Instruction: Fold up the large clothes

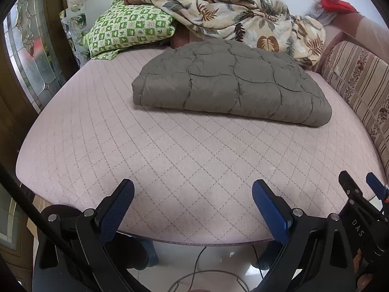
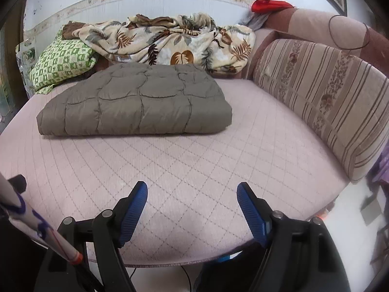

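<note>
Pink quilted mattress fills the space ahead of both your grippers, bare from its near edge, which sits right under the fingertips, up to the folded bundle. Plenty of open surface between fingers and bundle in both wrist views.

Striped bolster cushion walls off the side to the right of your right fingers. Leaf-print blanket is heaped along the far edge, past the bundle, with a green checked pillow far-left of your left fingers. A red cloth sits on the far-right corner.

Grey-brown quilted comforter lies folded flat on the mattress, well ahead of both sets of fingers: ahead and slightly right of the left pair, ahead and left of the right pair. Nothing touches it.

Your left gripper has its fingers spread wide, holding nothing. Your right gripper is likewise spread, empty. Cables trail on the floor below the near edge.
</note>
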Demonstrator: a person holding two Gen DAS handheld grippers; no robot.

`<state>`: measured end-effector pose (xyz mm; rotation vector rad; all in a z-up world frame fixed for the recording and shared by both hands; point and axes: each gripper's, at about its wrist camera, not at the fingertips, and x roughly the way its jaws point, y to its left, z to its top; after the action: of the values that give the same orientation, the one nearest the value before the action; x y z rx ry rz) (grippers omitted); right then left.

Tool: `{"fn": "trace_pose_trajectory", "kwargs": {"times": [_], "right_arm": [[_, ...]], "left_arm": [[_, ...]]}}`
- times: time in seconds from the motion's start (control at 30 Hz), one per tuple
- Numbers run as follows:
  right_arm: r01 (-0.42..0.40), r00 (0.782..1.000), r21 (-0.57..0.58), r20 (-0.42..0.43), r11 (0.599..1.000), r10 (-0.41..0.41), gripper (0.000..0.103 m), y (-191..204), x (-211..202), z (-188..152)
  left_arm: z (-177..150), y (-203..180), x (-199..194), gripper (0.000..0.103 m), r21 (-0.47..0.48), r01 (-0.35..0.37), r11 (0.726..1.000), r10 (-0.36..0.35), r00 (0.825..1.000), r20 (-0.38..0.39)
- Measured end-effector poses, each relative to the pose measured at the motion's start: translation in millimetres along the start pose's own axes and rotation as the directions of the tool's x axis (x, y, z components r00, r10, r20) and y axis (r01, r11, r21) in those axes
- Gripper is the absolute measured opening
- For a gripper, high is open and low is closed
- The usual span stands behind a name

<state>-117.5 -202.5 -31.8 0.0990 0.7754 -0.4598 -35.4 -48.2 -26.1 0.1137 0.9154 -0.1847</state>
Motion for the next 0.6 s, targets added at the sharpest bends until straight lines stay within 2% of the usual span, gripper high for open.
{"fn": "trace_pose_trajectory", "kwargs": {"times": [0.27,0.6], "right_arm": [[0.005,1.0,0.0,0.012,1.0,-0.005,0.081,2,4,1],[-0.006,1.0,-0.024,-0.003,1.0,0.006,0.081,8,11,-1]], "left_arm": [[1,2,5,0.097,-0.002,0.009,1.0,-0.009,1.0,-0.001],[6,4,-8,0.097,-0.019,-0.001,1.0,0.003,0.994,0.112]]}}
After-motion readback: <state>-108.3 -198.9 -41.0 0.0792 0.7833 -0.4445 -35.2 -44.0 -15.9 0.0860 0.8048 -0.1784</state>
